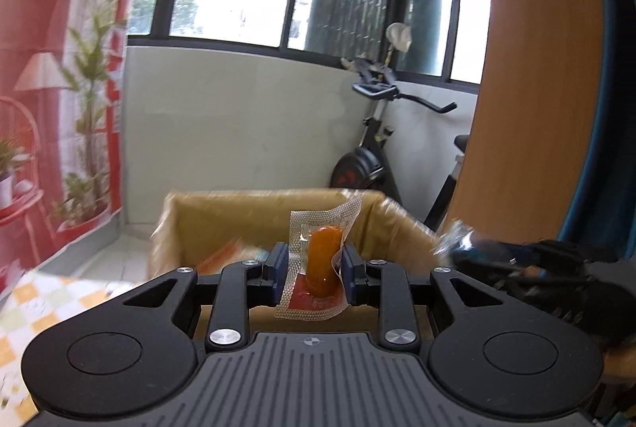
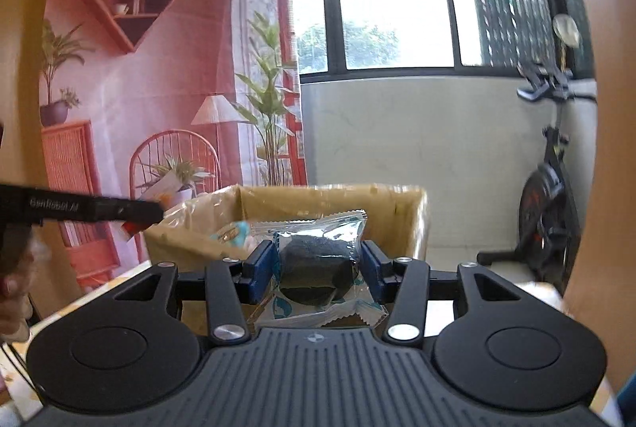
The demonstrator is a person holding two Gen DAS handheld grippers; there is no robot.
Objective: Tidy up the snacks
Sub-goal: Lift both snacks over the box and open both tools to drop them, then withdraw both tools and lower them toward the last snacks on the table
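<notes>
My left gripper (image 1: 314,270) is shut on a clear-wrapped orange sausage snack (image 1: 322,264), held upright in front of an open cardboard box (image 1: 222,212). In the right wrist view my right gripper (image 2: 317,268) is shut on a clear packet with a dark round cake (image 2: 318,268) inside, also raised in front of the cardboard box (image 2: 409,224). A few snack packets (image 2: 234,232) lie inside the box. The right gripper shows blurred at the right edge of the left wrist view (image 1: 528,260). The left gripper's side (image 2: 79,208) crosses the left of the right wrist view.
A checkered cloth (image 1: 51,299) covers the table at lower left. A red printed backdrop (image 2: 139,69) hangs on the left. An exercise bike (image 1: 381,148) stands by the white wall under the windows. A wooden panel (image 1: 536,69) rises on the right.
</notes>
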